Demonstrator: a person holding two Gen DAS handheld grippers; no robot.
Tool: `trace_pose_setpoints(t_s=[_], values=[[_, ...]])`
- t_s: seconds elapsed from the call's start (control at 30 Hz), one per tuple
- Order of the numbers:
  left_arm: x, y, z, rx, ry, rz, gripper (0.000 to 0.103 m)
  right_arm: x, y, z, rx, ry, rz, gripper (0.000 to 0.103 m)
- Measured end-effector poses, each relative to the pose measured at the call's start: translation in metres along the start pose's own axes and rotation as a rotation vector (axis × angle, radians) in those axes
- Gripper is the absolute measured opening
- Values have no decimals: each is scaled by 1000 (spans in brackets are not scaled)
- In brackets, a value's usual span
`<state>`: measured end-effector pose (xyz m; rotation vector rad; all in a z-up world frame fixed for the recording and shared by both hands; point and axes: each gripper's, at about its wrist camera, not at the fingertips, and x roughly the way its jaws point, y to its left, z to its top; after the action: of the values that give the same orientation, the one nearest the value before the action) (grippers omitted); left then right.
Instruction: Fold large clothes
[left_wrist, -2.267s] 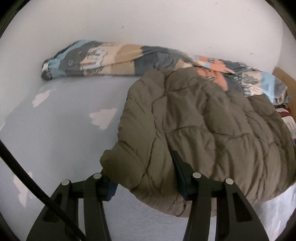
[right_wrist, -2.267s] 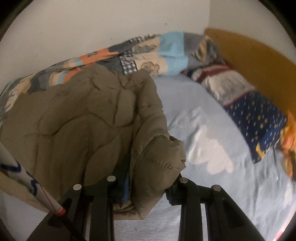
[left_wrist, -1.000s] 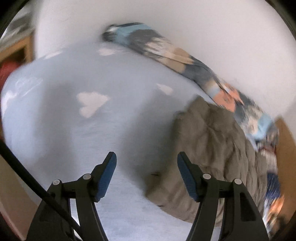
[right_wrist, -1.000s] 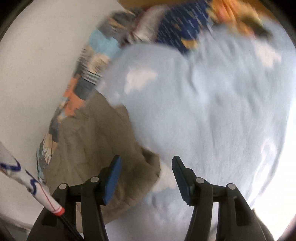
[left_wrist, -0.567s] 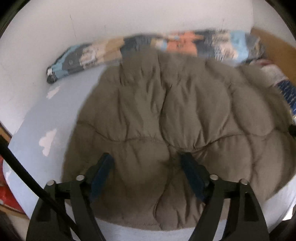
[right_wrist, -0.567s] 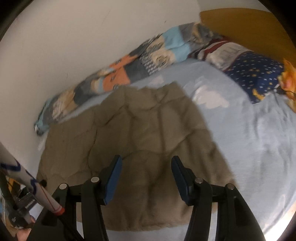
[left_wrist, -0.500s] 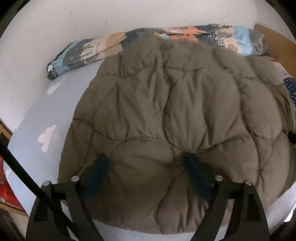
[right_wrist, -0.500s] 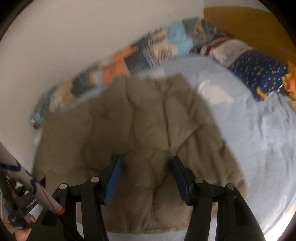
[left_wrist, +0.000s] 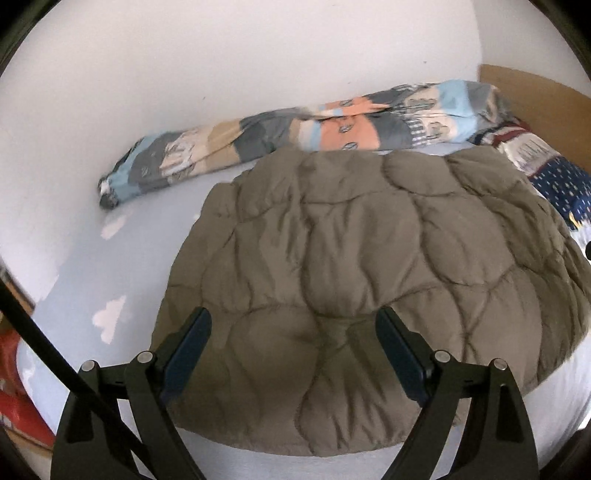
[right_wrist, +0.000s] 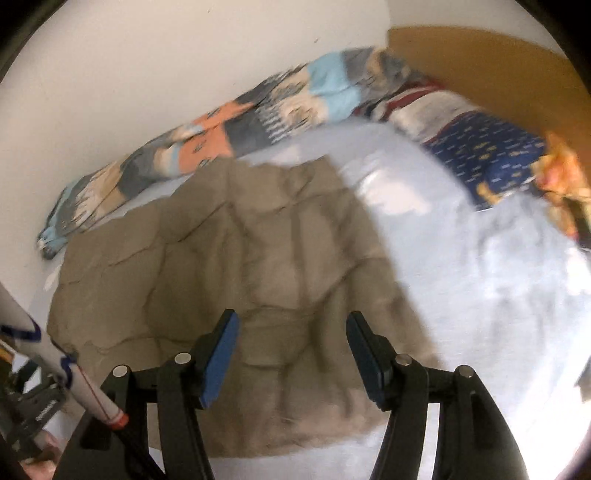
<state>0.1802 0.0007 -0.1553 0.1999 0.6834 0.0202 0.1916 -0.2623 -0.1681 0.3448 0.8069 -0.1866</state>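
Olive quilted jacket (left_wrist: 362, 266) lies folded on the blue bed (left_wrist: 122, 258), reaching its near edge, patchwork duvet (left_wrist: 332, 125) along the wall edge. Left gripper (left_wrist: 293, 328) gapes wide above it; right gripper (right_wrist: 291, 336), jaws just widening, apparently clear too, though blurred

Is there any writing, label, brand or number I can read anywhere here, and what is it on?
No text can be read.
Patchwork blanket: printed motifs only, too blurred to tell any letters.
Black device at lower left: a faint white marking, too small and blurred to read.
Quilted olive jacket: no label showing.
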Motion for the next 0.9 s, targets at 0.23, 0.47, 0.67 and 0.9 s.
trace_pose_setpoints(t_s=[0.23,0.47,0.67,0.9], values=[[19,-22,-5,83,56,3,90,27,-36,-16,158,157,26,65],[25,-23,-7,88,59,5,90,38,-45,-9,214,167,32,67],[24,-25,-8,100,51,12,90,6,-14,6,84,-20,10,67],[23,-25,-8,107,54,7,90,23,22,-3,2,40,93,67]])
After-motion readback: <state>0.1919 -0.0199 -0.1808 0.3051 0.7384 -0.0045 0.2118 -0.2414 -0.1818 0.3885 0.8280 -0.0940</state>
